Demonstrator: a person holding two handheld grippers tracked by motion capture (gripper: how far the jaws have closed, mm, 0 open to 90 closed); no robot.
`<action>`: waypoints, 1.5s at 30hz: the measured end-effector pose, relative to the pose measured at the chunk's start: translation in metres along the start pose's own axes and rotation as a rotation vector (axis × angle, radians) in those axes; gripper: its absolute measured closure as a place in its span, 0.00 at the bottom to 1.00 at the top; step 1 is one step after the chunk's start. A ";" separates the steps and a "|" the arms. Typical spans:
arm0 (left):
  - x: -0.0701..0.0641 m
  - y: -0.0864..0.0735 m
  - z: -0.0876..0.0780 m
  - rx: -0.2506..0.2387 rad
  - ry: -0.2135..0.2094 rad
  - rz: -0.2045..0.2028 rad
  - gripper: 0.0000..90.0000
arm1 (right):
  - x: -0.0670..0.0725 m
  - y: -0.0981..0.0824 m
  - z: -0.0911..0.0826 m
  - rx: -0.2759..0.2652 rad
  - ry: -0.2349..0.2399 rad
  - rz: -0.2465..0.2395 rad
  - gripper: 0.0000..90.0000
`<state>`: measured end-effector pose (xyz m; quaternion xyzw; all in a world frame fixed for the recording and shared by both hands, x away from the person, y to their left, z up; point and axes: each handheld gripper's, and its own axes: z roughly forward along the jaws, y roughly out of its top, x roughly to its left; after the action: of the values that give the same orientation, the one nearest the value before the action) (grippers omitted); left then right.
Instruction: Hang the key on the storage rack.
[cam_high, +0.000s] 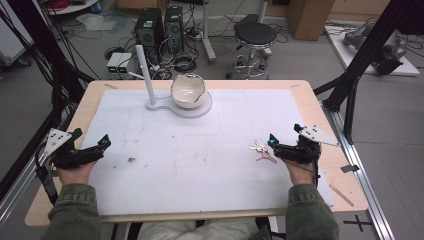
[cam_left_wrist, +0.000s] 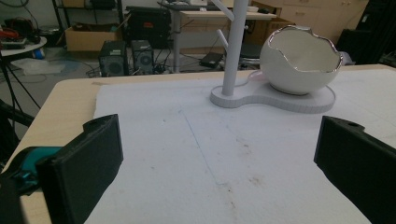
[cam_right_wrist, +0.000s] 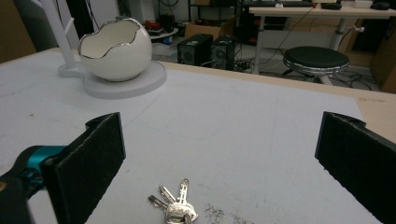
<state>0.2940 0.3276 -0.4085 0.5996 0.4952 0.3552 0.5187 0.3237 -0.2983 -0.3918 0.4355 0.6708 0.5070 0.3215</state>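
Keys (cam_right_wrist: 175, 205) between wide-spread right tool (cam_right_wrist: 219, 154)

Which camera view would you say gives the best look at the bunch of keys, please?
The right gripper view: the keys lie close ahead on the white mat, between the open jaws, with separate blades visible. The high view shows them small, just left of the right gripper.

Lab, computer towers (cam_high: 159, 30) and tangled cables (cam_high: 182, 62) on floor, stool (cam_high: 255, 35)
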 end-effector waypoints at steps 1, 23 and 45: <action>0.000 0.000 0.000 0.000 0.000 -0.001 0.02 | 0.001 0.000 0.000 0.001 0.006 -0.004 0.01; -0.004 -0.006 -0.001 0.042 -0.001 0.010 0.02 | 0.003 0.000 0.005 0.024 0.028 -0.019 0.01; -0.004 -0.009 0.003 0.068 -0.018 -0.011 0.02 | 0.009 0.008 0.033 0.206 0.093 -0.077 0.01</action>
<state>0.2939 0.3227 -0.4174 0.6173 0.5056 0.3299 0.5045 0.3505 -0.2758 -0.3935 0.4160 0.7497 0.4425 0.2628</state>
